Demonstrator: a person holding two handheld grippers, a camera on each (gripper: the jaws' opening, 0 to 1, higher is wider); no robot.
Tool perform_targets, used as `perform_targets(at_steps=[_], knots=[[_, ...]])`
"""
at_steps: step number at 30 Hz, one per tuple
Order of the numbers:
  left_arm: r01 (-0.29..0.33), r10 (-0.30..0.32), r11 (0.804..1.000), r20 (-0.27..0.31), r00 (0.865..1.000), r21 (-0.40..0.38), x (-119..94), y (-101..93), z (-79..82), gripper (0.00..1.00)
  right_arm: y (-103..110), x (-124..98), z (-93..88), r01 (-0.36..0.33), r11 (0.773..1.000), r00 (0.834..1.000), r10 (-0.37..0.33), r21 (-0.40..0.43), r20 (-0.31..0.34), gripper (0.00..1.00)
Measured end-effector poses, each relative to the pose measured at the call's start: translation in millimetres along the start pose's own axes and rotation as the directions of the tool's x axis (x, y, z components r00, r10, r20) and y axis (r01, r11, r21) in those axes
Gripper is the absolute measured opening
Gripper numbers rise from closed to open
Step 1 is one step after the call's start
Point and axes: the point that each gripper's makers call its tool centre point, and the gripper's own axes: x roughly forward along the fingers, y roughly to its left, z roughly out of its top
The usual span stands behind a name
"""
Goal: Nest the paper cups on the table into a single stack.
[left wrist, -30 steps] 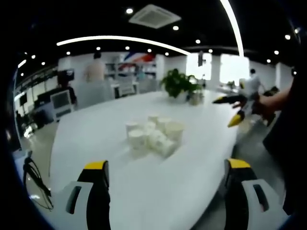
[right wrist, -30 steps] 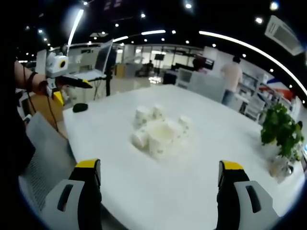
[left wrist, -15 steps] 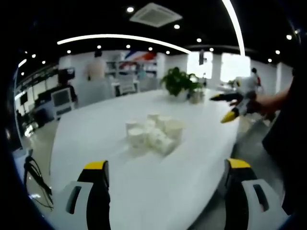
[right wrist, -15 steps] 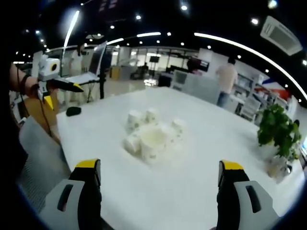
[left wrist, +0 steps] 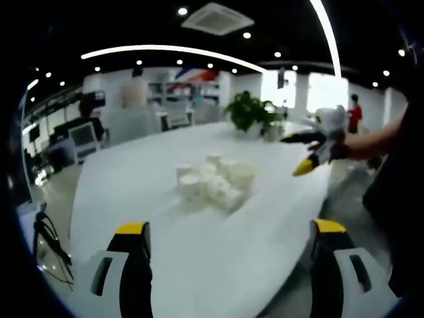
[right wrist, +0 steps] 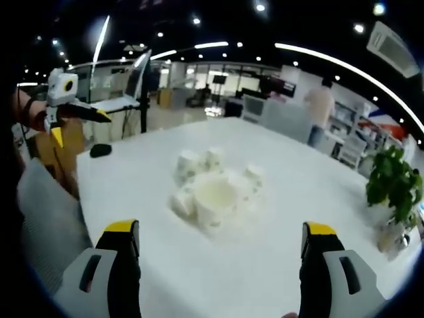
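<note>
Several white paper cups [left wrist: 213, 183] stand and lie in a loose cluster near the middle of a long white table [left wrist: 132, 179]. My left gripper [left wrist: 230, 232] is open well short of them, its yellow-tipped jaws wide apart. In the right gripper view the same cups [right wrist: 211, 189] sit ahead, one large cup [right wrist: 213, 200] open towards me. My right gripper [right wrist: 222, 233] is open too, and empty. The right gripper [left wrist: 306, 151] also hangs over the table's right edge in the left gripper view. The left gripper [right wrist: 74, 112] appears at the far left of the right gripper view.
A potted plant [left wrist: 246, 112] stands at the table's far end, also seen as a plant [right wrist: 393, 185] on the right. A dark mouse-like object [right wrist: 101, 150] lies near the table edge. A laptop on a stand [right wrist: 136, 86] and people are in the background.
My right gripper has come closer to the cups, which look larger now. In the left gripper view the right gripper has drifted left, towards the table.
</note>
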Motion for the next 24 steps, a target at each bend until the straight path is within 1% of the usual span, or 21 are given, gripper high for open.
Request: perform_targets(at_steps=[1, 3, 7, 9, 12, 14, 17, 19, 23, 24], knots=[[0.004, -0.004, 1.0, -0.005, 1.0, 0.003, 0.1, -1.4, -1.1, 0.99, -0.2, 3.5, -0.7, -0.005, 1.0, 1.0, 0.005, 0.026, 0.002, 1.0], [0.009, -0.008, 1.0, -0.026, 1.0, 0.022, 0.2, -2.3, -5.4, 0.99, -3.1, 8.6, -0.5, 0.002, 0.999, 1.0, -0.002, 0.048, 0.007, 1.0], [0.005, -0.005, 1.0, -0.023, 1.0, 0.023, -0.4, -2.3, -3.8, 0.99, -5.3, 17.5, -0.2, -0.002, 0.997, 1.0, 0.0, 0.077, 0.016, 0.98], [0.003, -0.003, 1.0, -0.026, 1.0, 0.019, -0.2, -1.8, -4.0, 0.99, -4.7, 23.4, -2.1, -0.006, 0.997, 1.0, 0.005, 0.074, 0.016, 0.97], [0.007, -0.007, 1.0, -0.034, 0.999, 0.024, 0.2, -3.5, -3.4, 0.99, -3.4, 31.8, -6.6, -0.016, 0.998, 1.0, 0.016, 0.058, -0.002, 0.95], [0.009, -0.008, 1.0, -0.037, 0.999, 0.028, 0.4, -3.9, -3.8, 0.99, -3.8, 35.6, -6.4, -0.011, 0.999, 1.0, 0.011, 0.04, -0.005, 0.96], [0.008, -0.007, 1.0, -0.04, 0.999, 0.021, 1.1, -4.1, -4.6, 0.99, -2.4, 42.8, -6.5, -0.022, 0.999, 1.0, 0.022, 0.045, -0.009, 0.95], [0.007, -0.006, 1.0, -0.045, 0.999, 0.022, 1.3, -4.5, -5.5, 0.99, -1.0, 47.6, -7.2, -0.031, 0.999, 0.999, 0.032, 0.042, -0.012, 0.92], [-0.001, 0.002, 1.0, -0.052, 0.999, 0.017, 1.0, -3.8, -7.7, 0.99, 4.7, 55.8, -7.6, -0.059, 0.997, 0.998, 0.06, 0.046, -0.014, 0.83], [-0.004, 0.005, 1.0, -0.051, 0.999, 0.016, 0.7, -3.4, -7.5, 0.99, 5.3, 58.8, -7.5, -0.062, 0.997, 0.998, 0.063, 0.044, -0.009, 0.82]])
